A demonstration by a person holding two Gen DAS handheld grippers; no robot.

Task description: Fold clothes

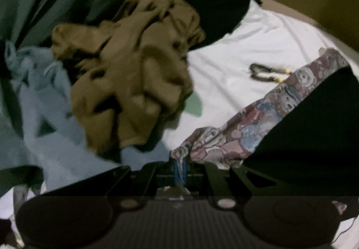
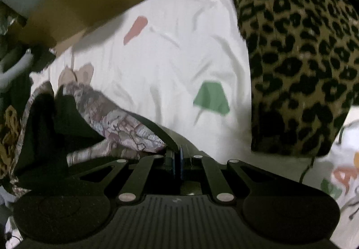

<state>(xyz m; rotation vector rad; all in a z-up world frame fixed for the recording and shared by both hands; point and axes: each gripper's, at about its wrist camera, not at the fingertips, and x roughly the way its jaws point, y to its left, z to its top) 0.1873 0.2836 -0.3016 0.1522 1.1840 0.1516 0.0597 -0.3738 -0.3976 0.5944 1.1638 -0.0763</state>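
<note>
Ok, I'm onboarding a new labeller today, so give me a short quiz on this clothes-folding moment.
1. True or false: both tongs, left and right, are shut on the floral-patterned garment.
2. Multiple choice: what lies to the right of the white sheet in the right wrist view? A) leopard-print fabric B) a wooden chair C) a red towel
3. What colour is the crumpled garment beside the light blue cloth?

Key: 1 true; 2 A; 3 brown.

The floral garment (image 1: 258,114) is mauve, blue and grey with a black lining; crumpled cloth (image 1: 132,74) is brown; bedsheet (image 2: 170,65) white with green and pink shapes; cushion (image 2: 298,54) leopard-print.
</note>
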